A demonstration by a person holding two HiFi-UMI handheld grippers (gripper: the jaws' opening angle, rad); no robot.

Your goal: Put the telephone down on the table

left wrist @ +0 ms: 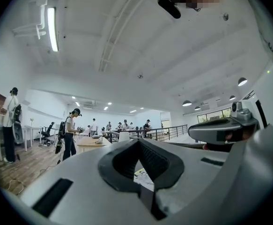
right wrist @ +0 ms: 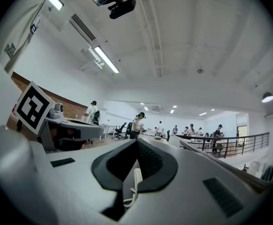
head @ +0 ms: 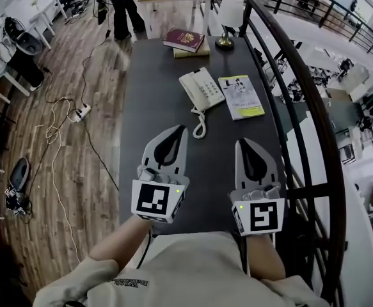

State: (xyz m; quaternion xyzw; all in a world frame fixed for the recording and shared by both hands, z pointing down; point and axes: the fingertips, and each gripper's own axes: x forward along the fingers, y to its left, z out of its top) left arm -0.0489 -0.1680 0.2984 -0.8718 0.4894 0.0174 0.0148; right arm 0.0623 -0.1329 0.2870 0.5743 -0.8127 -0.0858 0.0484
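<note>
**Inspector:** Location of the telephone [head: 201,89]?

**Assistant:** Flat on the dark surface [head: 141,94], mid-way up, handset [head: 190,89] seated along its left edge. It is well ahead of both tongs and touches neither.

**Inspector:** State of the tongs?

**Assistant:** Left tongs [head: 178,130] are closed tip to tip, with nothing between them. Right tongs [head: 246,143] are the same – shut and empty. Both are level and pointing up the surface.

**Inspector:** Handling assessment?

**Assistant:** It looks like a hard plastic shell, so it should be rigid, fairly light and smooth enough to slip. The handset probably only rests in its cradle, so tilting could spill it. The coiled cord [head: 199,125] is springy and will likely drag. My judgement is to grip the body across its two long sides and keep it flat, or take the handset at its narrow middle.

**Inspector:** Obstructions?

**Assistant:** The cord trails toward the tongs, right in the approach line. A booklet [head: 241,96] lies just beside the telephone on its right. Stacked books [head: 185,41] and a lamp [head: 224,41] stand at the far end, clear of it. A railing [head: 304,101] runs along the right edge – little elbow room there.
</note>
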